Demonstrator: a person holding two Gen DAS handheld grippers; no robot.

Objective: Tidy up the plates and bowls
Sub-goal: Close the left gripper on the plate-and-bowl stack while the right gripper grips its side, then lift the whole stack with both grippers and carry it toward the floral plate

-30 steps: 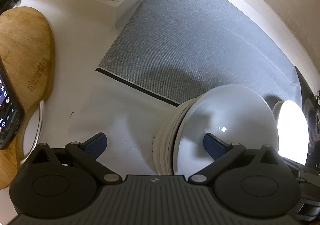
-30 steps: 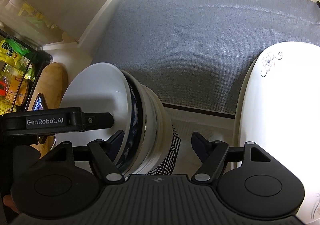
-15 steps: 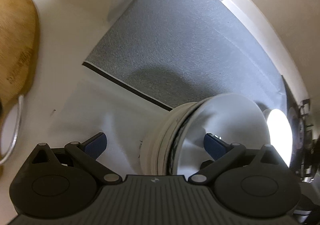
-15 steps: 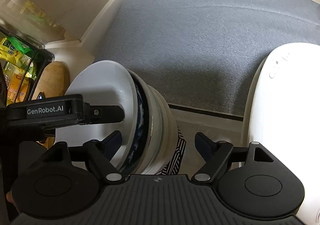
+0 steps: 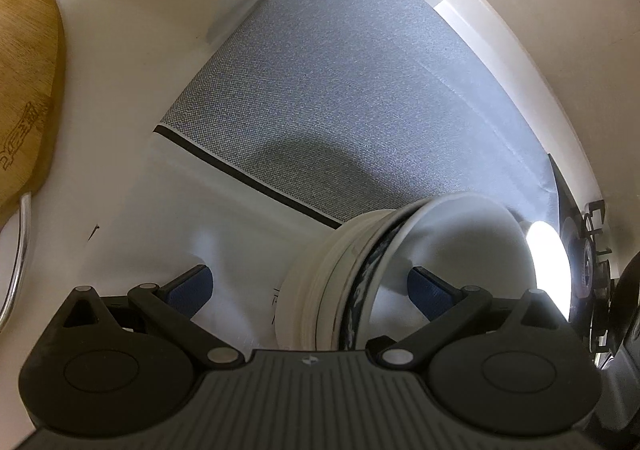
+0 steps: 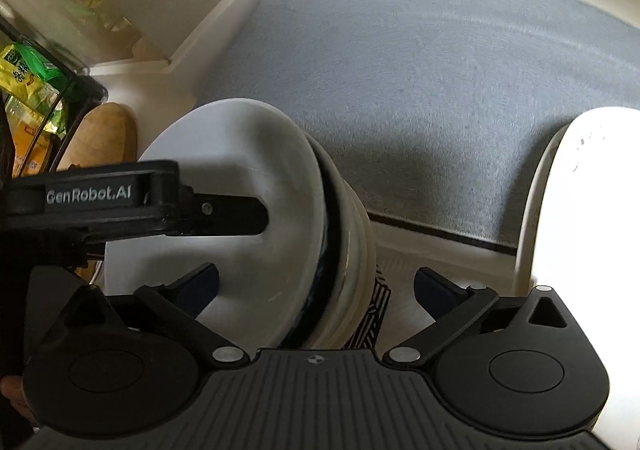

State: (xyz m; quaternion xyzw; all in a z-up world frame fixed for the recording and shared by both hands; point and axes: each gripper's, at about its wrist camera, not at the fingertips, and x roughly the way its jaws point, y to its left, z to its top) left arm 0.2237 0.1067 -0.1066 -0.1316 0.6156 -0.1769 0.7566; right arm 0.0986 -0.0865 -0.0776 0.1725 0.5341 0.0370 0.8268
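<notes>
A stack of bowls (image 6: 280, 234) stood on the white bench (image 5: 132, 138), at the near edge of a grey mat (image 6: 420, 90), with a striped cloth (image 6: 378, 314) showing under its base. The top bowl (image 5: 460, 250) was white; a dark blue patterned rim showed just beneath it, above paler bowls lower in the stack.

The left claw (image 5: 310, 286) was spread wide around the stack, one blue pad on the bench side and the other inside the top bowl; I could not tell whether that inner pad touched the bowl. In the right wrist view the same tool showed as a black arm reaching over the top bowl's hollow.

The right claw (image 6: 316, 282) had just been opening and stood spread wide, its left finger over the top bowl and its right finger (image 6: 434, 284) over the bench, the stack between them with neither pad pressing on it.

A white plate (image 6: 580, 210) with a faint floral mark lay to the right, near the stack but apart. A wooden board (image 5: 24, 90) lay at the far left of the bench.
</notes>
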